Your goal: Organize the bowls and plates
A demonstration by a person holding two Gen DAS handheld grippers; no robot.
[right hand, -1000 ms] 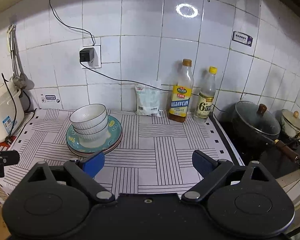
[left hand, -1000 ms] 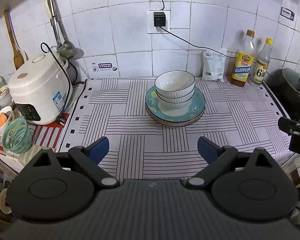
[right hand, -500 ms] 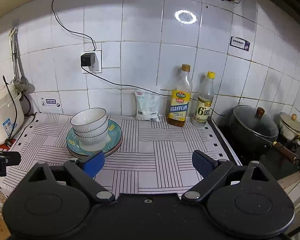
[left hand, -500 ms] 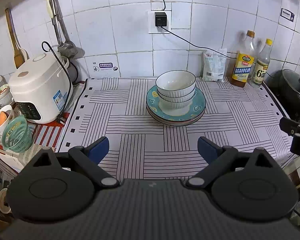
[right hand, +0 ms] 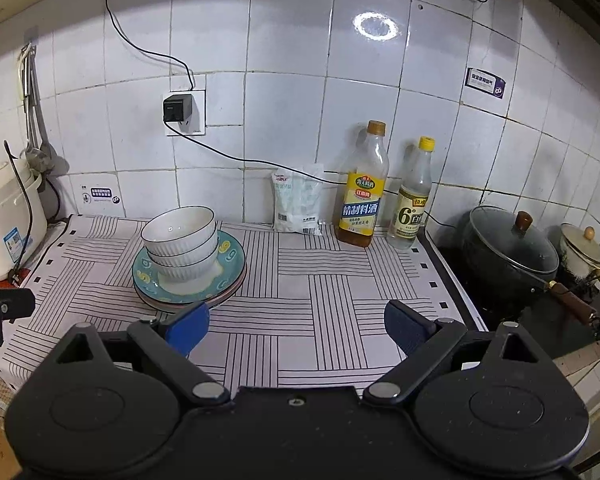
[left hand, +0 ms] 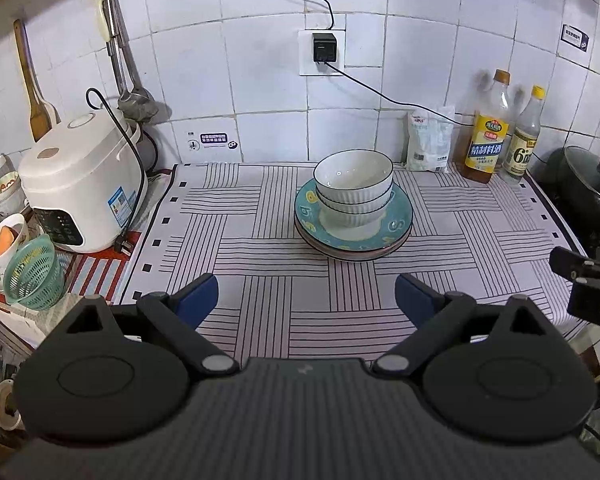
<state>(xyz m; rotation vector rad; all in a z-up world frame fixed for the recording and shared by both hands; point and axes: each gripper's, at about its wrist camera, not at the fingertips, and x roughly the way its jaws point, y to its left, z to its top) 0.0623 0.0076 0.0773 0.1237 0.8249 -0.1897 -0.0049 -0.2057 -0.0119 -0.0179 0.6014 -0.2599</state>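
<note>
Bowls (left hand: 353,184) nested atop stacked plates (left hand: 396,220)

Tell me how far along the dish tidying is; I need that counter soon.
Looks nearly finished: two white bowls sit nested on the stacked plates, one pile on the striped mat. In hand: nothing. The left gripper and the right gripper are both short of the pile, jaws open and empty. Left: at most moving the pile elsewhere, though no other spot for it shows.

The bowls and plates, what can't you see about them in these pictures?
- Plates, both views: the bowls cover their middles, and only rims show below the top one, so their number is unclear.
- Lower bowl, both views: its inside is hidden by the bowl nested in it.
</note>
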